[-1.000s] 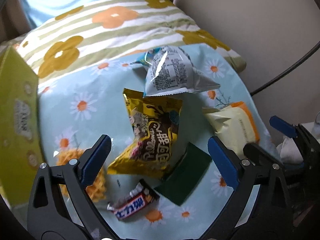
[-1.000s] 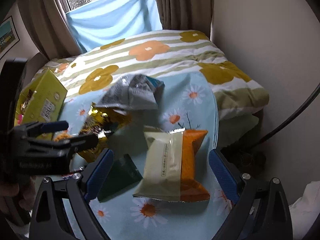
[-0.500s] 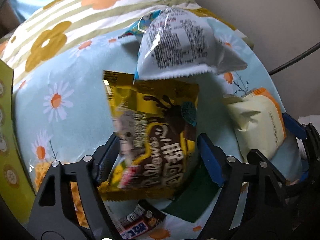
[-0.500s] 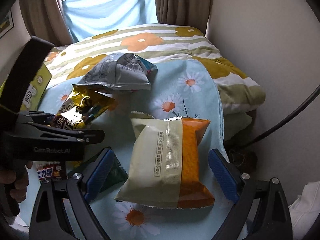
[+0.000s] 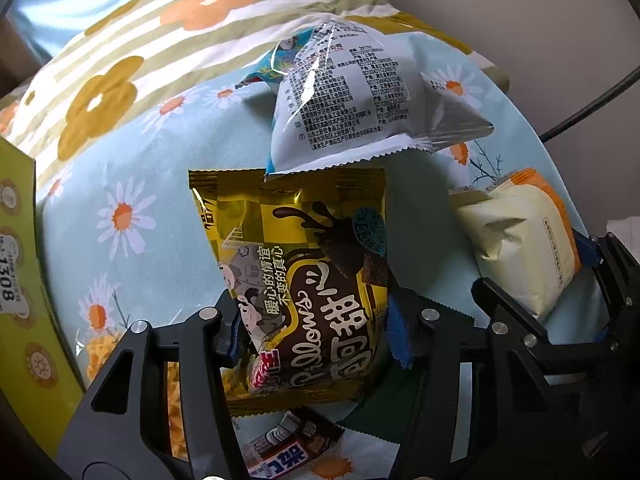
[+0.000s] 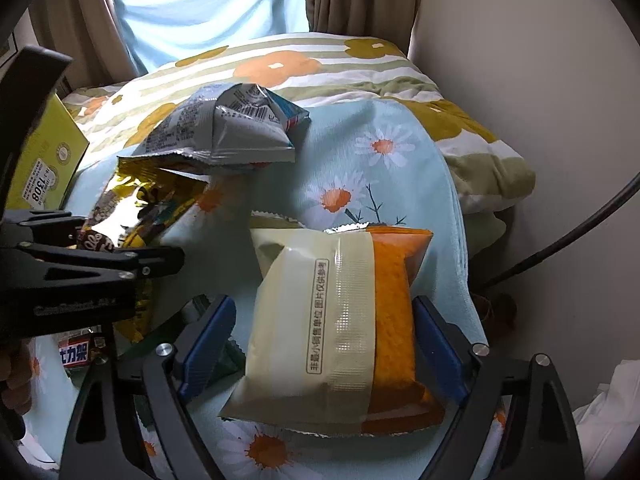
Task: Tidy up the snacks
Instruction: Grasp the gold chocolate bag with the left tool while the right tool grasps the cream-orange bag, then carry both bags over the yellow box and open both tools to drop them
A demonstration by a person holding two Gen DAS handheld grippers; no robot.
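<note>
The left gripper (image 5: pixel 316 336) is closing its jaws on the gold chocolate pillow bag (image 5: pixel 308 280), blue pads pressing both sides of its lower half. Just above that bag, a silver-white snack bag (image 5: pixel 352 100) is overlapping its top edge; to its right a cream-and-orange packet (image 5: pixel 520 248) is lying on the daisy-print bedspread (image 5: pixel 140 184).

The right gripper (image 6: pixel 320 340) is closing, half-wide, around the cream-and-orange packet (image 6: pixel 340 328); its right pad is touching the orange edge. Left of the packet, the gold chocolate pillow bag (image 6: pixel 140 208) is sitting in the left gripper.
</note>
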